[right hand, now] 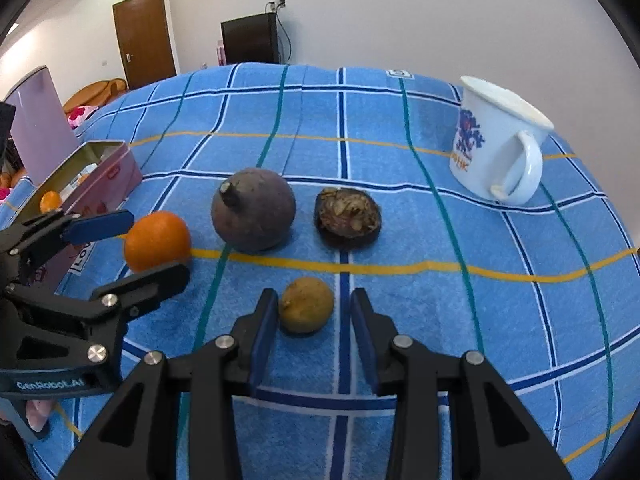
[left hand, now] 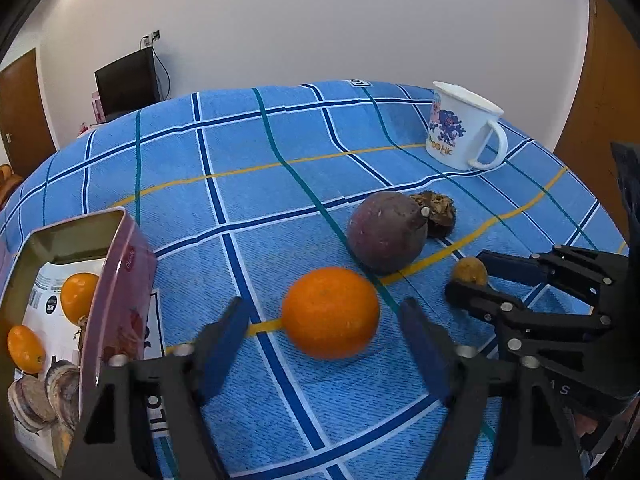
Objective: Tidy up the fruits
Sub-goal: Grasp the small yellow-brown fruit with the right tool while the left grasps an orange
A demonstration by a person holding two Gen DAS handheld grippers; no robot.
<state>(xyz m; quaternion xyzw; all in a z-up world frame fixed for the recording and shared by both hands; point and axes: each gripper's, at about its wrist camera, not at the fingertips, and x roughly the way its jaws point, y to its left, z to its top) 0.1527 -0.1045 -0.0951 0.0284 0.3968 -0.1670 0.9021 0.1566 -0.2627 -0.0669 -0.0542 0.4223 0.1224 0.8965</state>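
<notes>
Nearby, purple fruit (right hand: 253, 209) behind orange (right hand: 157, 241), split fruit (right hand: 347, 217), mug (right hand: 496, 140) beyond.

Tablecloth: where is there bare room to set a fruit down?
Free: the tablecloth in front of the mug, and the far stretch behind the purple fruit. Crowded: between the tin and the split fruit, where orange and small brown fruit sit.

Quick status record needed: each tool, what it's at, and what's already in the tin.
left tool: open, straddling the orange, pads not touching
right tool: open around the small brown fruit, gaps both sides
tin: holds two oranges
loose on cloth: purple fruit, open husk
mug: upright, far right
</notes>
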